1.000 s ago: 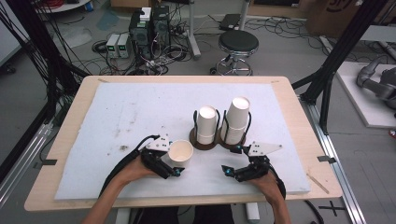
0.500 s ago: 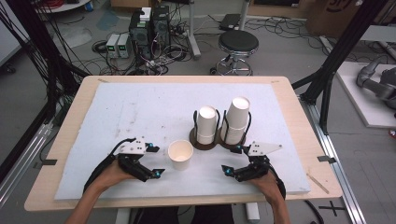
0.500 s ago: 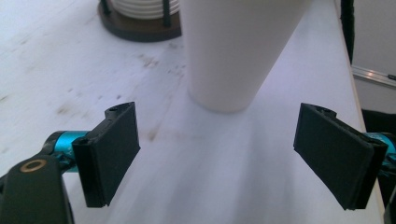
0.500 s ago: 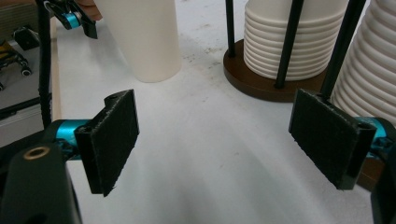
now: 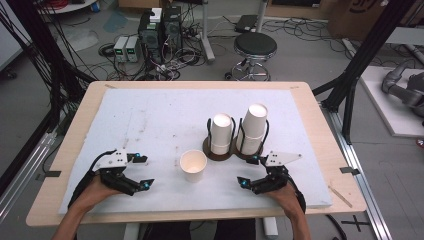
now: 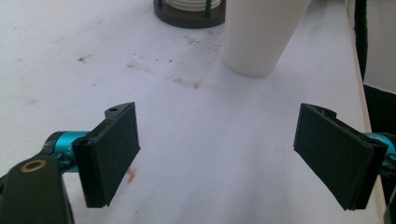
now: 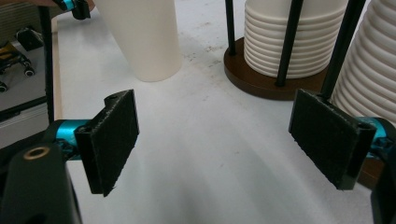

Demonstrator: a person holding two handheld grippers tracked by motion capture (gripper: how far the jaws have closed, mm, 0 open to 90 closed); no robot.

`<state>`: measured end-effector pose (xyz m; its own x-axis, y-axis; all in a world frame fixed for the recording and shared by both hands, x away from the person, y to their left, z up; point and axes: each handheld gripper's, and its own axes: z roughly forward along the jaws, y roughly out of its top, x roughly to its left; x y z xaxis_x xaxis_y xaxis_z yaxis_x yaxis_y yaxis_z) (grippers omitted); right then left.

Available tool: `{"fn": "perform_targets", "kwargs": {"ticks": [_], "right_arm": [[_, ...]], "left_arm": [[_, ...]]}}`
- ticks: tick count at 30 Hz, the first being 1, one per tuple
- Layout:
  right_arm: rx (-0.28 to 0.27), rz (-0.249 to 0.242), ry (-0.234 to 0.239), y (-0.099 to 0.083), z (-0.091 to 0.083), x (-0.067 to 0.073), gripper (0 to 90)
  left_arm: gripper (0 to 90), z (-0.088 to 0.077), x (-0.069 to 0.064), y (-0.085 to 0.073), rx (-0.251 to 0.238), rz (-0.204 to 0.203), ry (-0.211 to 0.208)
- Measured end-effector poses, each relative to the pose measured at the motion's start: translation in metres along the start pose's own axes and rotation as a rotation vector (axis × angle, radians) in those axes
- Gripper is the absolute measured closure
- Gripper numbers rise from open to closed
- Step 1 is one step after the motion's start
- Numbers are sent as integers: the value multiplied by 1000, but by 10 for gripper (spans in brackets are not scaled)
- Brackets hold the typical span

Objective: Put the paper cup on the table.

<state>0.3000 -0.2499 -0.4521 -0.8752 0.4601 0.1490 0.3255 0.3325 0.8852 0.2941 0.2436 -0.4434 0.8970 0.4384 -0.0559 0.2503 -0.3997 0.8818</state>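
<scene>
A single white paper cup (image 5: 193,166) (image 6: 261,32) (image 7: 144,37) stands upright on the white mat, mouth up, near the front middle. Behind it to the right, a dark brown holder base (image 5: 215,152) (image 7: 252,74) carries two stacks of cups: a shorter stack (image 5: 221,134) (image 7: 289,37) and a taller stack (image 5: 253,129) (image 7: 369,70). My left gripper (image 5: 146,171) (image 6: 217,158) is open with nothing between its jaws, left of the single cup and apart from it. My right gripper (image 5: 246,171) (image 7: 215,144) is open too, holding nothing, just in front of the holder.
The white mat (image 5: 150,120) covers most of the wooden table (image 5: 305,100). Beyond the far edge stand a black stool (image 5: 255,46) and computer boxes (image 5: 160,25) among cables. A black frame leg (image 5: 357,75) rises at the right.
My left gripper has let go of the single cup and drawn away to the left. The cup stays standing on the mat. The right gripper has not moved.
</scene>
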Motion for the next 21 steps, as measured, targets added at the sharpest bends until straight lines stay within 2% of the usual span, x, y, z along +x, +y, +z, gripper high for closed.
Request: {"fn": "perform_targets", "kwargs": {"ticks": [5, 10, 17, 21], "right_arm": [[-3, 0, 0, 0, 0, 0, 166], [-1, 9, 5, 0, -1, 0, 166], [-4, 2, 0, 0, 0, 0, 166], [-9, -2, -6, 0, -1, 0, 166]], "left_arm": [[142, -6, 4, -7, -30, -33, 31], [142, -8, 6, -12, -51, -66, 34], [142, -12, 7, -15, -97, -95, 43], [142, -13, 9, -16, -104, -104, 38]]}}
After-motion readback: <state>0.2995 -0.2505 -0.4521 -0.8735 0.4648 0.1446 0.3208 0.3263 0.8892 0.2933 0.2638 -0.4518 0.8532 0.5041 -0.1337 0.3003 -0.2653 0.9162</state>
